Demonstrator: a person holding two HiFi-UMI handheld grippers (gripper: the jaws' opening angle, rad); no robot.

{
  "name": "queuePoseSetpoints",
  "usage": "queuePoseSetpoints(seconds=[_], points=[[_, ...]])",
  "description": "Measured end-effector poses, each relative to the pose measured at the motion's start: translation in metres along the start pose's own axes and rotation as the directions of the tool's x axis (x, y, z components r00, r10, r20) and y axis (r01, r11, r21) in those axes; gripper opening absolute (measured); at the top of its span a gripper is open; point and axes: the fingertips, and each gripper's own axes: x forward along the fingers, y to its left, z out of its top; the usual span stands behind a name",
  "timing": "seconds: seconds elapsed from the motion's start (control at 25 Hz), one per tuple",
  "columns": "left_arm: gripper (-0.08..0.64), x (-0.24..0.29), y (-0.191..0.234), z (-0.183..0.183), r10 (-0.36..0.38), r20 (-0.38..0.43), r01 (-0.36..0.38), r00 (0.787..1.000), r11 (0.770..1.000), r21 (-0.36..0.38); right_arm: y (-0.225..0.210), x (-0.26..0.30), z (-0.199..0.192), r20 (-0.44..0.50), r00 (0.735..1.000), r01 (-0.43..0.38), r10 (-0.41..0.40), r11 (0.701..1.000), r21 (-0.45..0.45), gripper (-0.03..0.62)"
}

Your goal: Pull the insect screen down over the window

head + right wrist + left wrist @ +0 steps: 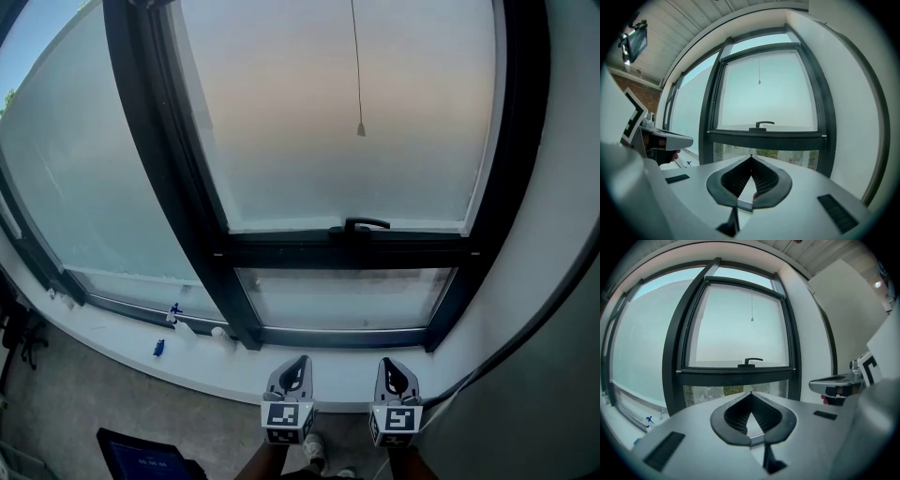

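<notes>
Dark-framed window [347, 251] fills the far view, with a frosted upper pane, a narrower lower pane under the crossbar, and a handle [366, 225] at the crossbar's centre. The screen shows in no view. I judge it is rolled up above the top of the frame and not yet drawn. Its thin cord [357, 66] hangs in front of the upper pane, ending in a small weight [361, 129] well above the handle. Left tool [300, 361] and right tool [388, 362] sit side by side, near and low, short of the white sill [206, 366]. In each tool's own view the jaws meet tip to tip with nothing between them, so both are closed and empty. Step in hand, as judged: the approach to the cord. The right tool lines up better with the cord and is the likelier one to use. To do it well, open that tool before it arrives, raise it to the cord's end, and close on the cord just above the weight so the weight stops any slip. Then pull straight down, slow and even, close to the pane and clear of the handle.
</notes>
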Motion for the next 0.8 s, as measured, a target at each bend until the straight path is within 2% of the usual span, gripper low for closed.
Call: queuePoseSetpoints(seconds=[0.24,0.48,0.8], points=[[0.000,0.047,0.032,0.018,-0.022,0.022,0.022,1.000,1.000,0.017,0.006,0.051,0.016,0.009,1.000,0.015,-0.015,1.000,-0.007,0.003],[0.000,0.082,0.061,0.018,-0.064,0.021,0.064,0.998,0.998,0.006,0.014,0.091,0.020,-0.013,0.999,0.048,-0.048,0.999,-0.013,0.003],[0.000,0.117,0.066,0.021,-0.123,0.022,0.123,0.992,0.992,-0.006,0.009,0.113,0.018,-0.003,0.995,0.097,-0.097,0.995,-0.008,0.003]])
